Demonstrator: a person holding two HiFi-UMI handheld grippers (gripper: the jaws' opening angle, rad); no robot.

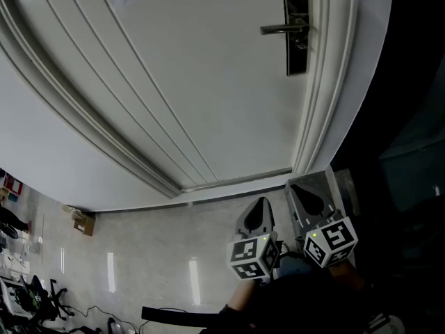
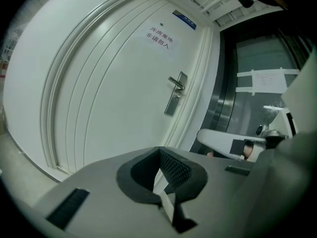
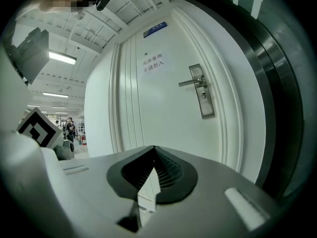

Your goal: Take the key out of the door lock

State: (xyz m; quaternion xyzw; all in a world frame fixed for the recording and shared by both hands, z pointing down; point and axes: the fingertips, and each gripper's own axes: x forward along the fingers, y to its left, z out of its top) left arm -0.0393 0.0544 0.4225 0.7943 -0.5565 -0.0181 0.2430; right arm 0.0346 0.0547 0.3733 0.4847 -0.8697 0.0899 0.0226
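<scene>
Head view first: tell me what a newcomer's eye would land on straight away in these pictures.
The big white door fills most of every view, with its metal lever handle and lock plate at the head view's upper right. Low at that view's bottom right, the left gripper and right gripper sit side by side, both shut and empty, well short of the lock. Any key is too small to make out.

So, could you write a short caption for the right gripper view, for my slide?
Right claw, shut and empty, facing the white door with its lever handle and lock plate.
</scene>
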